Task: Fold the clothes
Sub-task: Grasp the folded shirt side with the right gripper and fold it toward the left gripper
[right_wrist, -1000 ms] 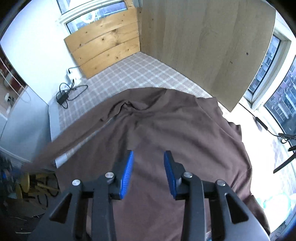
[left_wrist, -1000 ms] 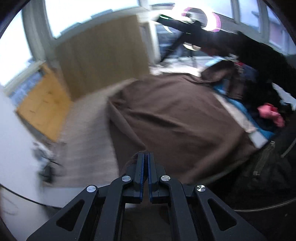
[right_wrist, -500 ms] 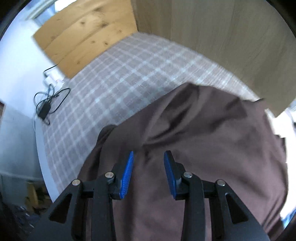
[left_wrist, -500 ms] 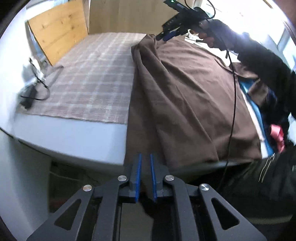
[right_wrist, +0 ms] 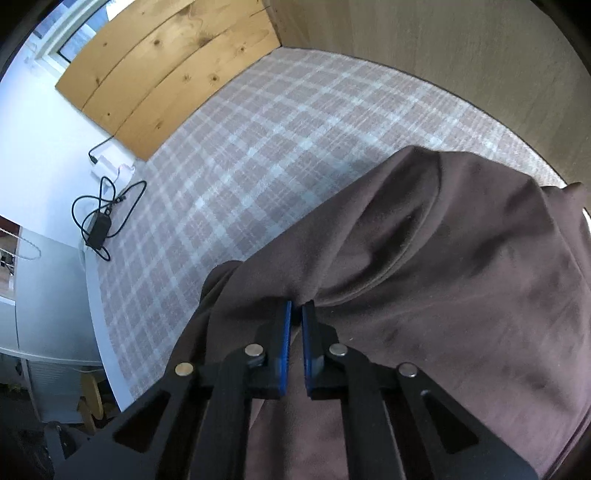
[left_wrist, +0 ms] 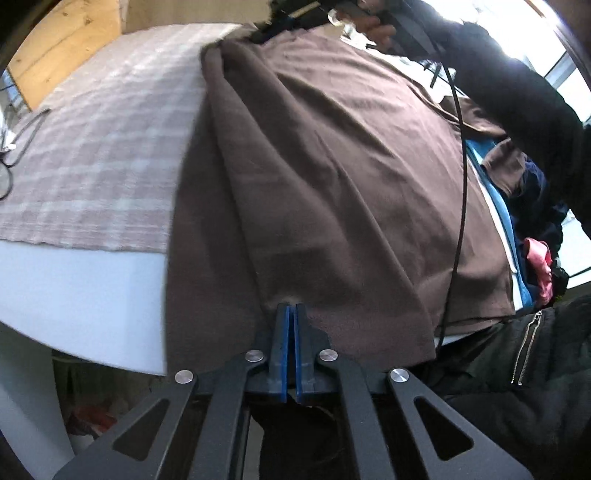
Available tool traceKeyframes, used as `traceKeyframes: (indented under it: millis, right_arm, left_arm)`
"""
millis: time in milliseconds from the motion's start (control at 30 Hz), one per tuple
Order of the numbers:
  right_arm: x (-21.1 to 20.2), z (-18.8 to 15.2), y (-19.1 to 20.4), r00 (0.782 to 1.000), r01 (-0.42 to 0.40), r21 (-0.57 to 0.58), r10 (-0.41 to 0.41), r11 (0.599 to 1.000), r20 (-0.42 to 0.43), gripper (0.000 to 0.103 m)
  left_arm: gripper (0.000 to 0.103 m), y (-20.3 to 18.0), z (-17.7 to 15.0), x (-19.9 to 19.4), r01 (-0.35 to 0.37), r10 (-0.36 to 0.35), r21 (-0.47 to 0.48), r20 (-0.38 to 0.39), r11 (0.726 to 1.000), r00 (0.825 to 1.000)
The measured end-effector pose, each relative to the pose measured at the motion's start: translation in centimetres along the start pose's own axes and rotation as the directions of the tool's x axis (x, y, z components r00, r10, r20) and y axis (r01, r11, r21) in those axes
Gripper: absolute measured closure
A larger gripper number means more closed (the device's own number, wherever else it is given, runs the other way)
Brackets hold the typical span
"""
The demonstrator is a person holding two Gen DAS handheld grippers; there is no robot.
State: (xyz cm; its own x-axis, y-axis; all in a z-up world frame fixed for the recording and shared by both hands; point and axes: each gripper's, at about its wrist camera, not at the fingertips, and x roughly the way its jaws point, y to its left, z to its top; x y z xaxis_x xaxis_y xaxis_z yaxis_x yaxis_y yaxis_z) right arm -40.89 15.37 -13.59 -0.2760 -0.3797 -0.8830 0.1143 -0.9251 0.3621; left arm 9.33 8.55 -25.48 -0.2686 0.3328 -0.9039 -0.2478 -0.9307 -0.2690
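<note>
A big brown garment [left_wrist: 351, 166] lies spread over the table, with a long fold down its left side. My left gripper [left_wrist: 290, 308] is at its near hem by the table's front edge; its jaws are closing, pads pinching the cloth. In the right wrist view the brown garment [right_wrist: 461, 258] bunches into a ridge at its far end. My right gripper [right_wrist: 296, 308] is there, jaws closing on that ridge with fabric between the pads. The person's hand [left_wrist: 373, 26] and dark sleeve [left_wrist: 517, 92] show at the top of the left wrist view.
A plaid cloth [right_wrist: 258, 155] covers the white table [left_wrist: 74, 288] left of the garment. A wooden board [right_wrist: 166, 66] leans at the back, with a charger and cable [right_wrist: 98, 225] near it. More clothes, blue and pink [left_wrist: 539, 258], lie right. A black cable [left_wrist: 460, 184] crosses the garment.
The right gripper went from wide open to closed on the garment's far ridge. The left gripper sank to the near hem and pinched it. The garment now lies flatter.
</note>
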Motion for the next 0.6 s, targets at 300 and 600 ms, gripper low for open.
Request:
traceKeyframes:
  millis: [300,600]
  right_arm:
    - [0.4,0.9,0.8,0.998,0.052,-0.018,-0.051,0.999,0.032,0.073]
    - [-1.9,-1.3,-0.1,0.995,0.017,0.034,-0.02,0.999,0.098,0.096]
  left_arm:
    - [0.099,2.6,1.4,-3.3,-0.06,0.06,0.021,0.002,0.998,0.998]
    - [0.079,7.5,16.5,-1.9,-0.099,0.092,0.042,0.146,0.994,0.985]
